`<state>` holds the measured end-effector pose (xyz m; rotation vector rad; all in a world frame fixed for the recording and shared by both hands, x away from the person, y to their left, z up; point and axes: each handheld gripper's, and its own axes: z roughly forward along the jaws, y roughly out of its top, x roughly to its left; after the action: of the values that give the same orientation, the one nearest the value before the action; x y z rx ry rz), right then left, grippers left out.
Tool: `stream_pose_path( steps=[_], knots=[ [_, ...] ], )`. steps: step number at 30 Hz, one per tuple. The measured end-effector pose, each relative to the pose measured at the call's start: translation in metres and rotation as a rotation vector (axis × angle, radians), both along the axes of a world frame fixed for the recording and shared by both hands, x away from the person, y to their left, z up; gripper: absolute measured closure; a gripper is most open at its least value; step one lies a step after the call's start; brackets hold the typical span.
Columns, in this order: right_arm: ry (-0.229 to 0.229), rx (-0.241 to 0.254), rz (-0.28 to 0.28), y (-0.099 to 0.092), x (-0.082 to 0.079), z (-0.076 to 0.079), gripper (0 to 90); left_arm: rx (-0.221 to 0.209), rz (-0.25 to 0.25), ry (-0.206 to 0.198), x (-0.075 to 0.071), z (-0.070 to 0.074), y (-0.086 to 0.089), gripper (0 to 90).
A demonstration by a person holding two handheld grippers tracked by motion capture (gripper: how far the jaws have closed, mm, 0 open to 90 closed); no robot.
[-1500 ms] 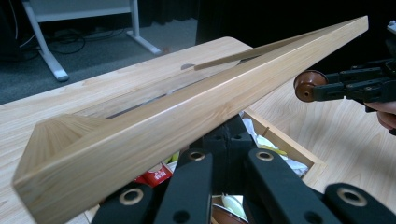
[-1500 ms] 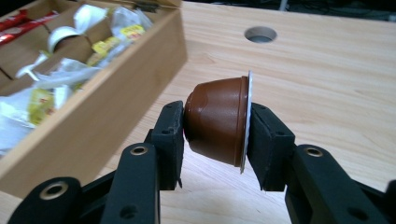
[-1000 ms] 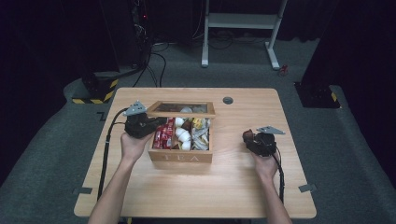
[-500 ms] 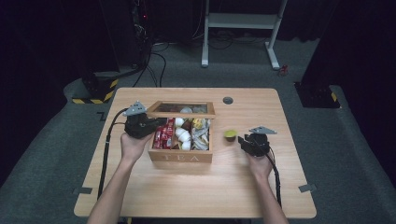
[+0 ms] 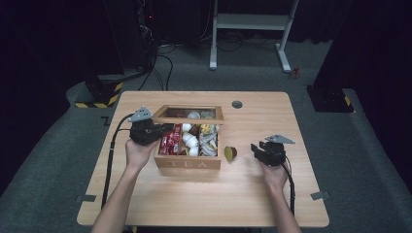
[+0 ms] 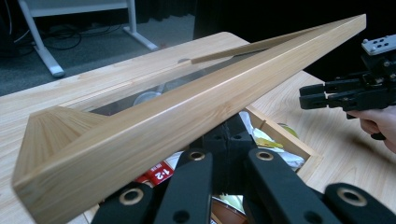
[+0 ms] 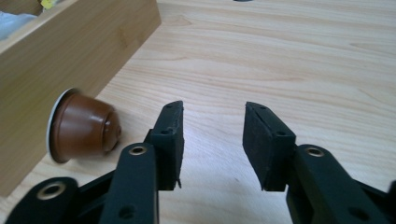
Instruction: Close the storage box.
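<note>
My right gripper (image 7: 212, 140): jaws apart, just been opening, nothing between. Brown capsule (image 7: 81, 126) on its side left of jaws, touching tea box (image 7: 70, 56) wall, foil end blurred. My left gripper (image 5: 145, 132): jaws shut, tips hidden under raised lid (image 6: 187, 116), propping it open. Box contents mostly hidden behind lid; red packets (image 5: 170, 141), white capsules (image 5: 190, 141) visible from above. Table (image 5: 252, 194) edges cut off in gripper views.

table (image 5: 252, 194): pale wood, smooth, matt grain
tea box (image 5: 187, 162): light wood, satin, with a glass-paned lid (image 6: 187, 116)
coffee capsule (image 7: 84, 126): glossy brown plastic, pale foil face
right gripper (image 7: 212, 140): matt black plastic, rough rubbery pads
floor (image 5: 369, 160): grey carpet, coarse
</note>
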<state>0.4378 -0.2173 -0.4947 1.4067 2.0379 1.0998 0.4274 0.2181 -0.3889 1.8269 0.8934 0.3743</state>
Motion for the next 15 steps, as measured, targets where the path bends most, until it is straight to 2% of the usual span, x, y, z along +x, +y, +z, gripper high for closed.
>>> stream_pose_path(
  steps=[6,11,15],
  knots=[
    [0.015,0.016,-0.038,-0.017,-0.013,-0.003,49.2,-0.003,-0.005,0.006,-0.003,-0.004,0.0,90.0],
    [0.056,0.0,-0.068,-0.032,-0.021,-0.014,45.3,-0.015,-0.008,0.015,-0.006,-0.009,0.001,90.0],
    [0.072,-0.011,-0.086,-0.036,-0.024,-0.018,43.1,-0.024,-0.01,0.026,-0.008,-0.012,0.001,90.0]
  ],
)
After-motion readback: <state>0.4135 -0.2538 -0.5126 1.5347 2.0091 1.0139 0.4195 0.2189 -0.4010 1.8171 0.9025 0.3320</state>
